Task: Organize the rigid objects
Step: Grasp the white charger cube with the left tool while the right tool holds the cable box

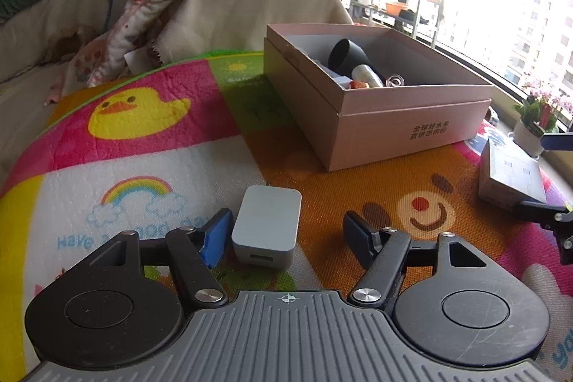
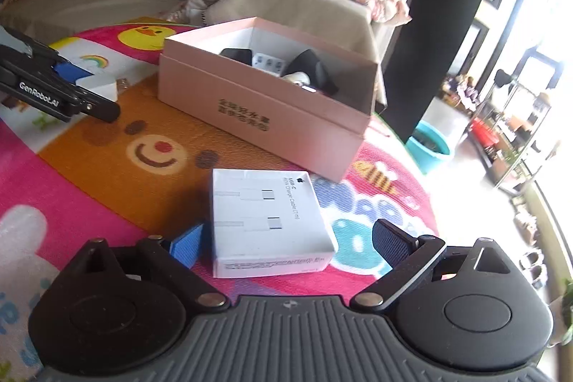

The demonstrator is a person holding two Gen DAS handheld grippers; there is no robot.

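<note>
Grey charger [image 1: 266, 228] lay on the play mat [image 1: 150, 167] inside the wide-open, empty left gripper [image 1: 283, 231], against its blue finger [image 1: 215, 238]; right gripper [image 2: 283, 244], equally open, straddled the white cable box [image 2: 266, 221].

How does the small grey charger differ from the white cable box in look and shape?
The grey charger is plain, thick and round-cornered with a port in its near end; the white cable box is flatter, sharp-edged, and printed with cable pictures and text. The charger sits between the left gripper jaws, the cable box between the right gripper jaws. Both rest ungripped on the play mat.
</note>
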